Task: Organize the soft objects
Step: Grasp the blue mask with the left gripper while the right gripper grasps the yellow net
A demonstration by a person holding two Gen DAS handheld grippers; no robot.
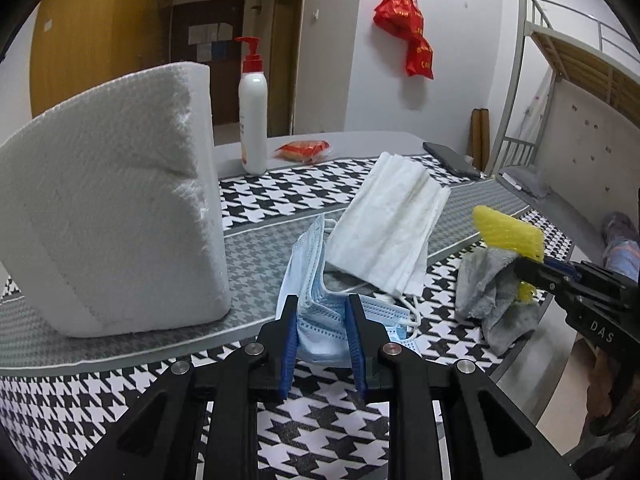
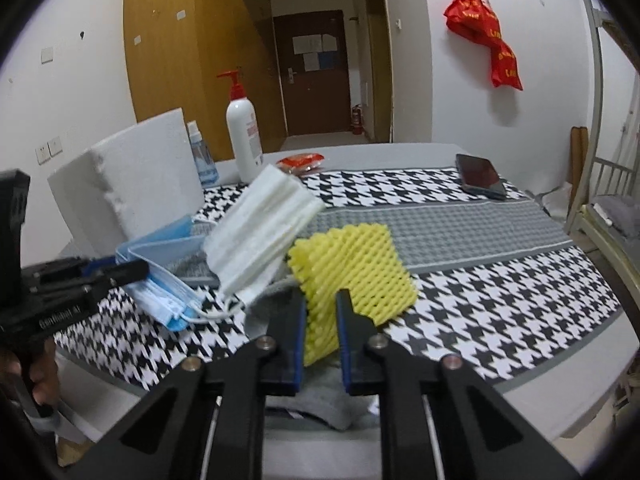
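My left gripper (image 1: pixel 322 316) is clamped on a stack of blue face masks (image 1: pixel 316 280), lifting its near end off the desk (image 1: pixel 460 336). My right gripper (image 2: pixel 322 320) is clenched on a yellow foam net (image 2: pixel 356 272), held up clear of the surface above a grey cloth (image 1: pixel 492 300) that lies crumpled near the desk's edge. Just beyond the blue masks, a stack of white masks (image 1: pixel 388 224) leans loosely, touching them. A big white foam block (image 1: pixel 112 216) stands to the left. I judge sorting barely begun: two items in hand, nothing visibly grouped, cloth and white masks still untidy.
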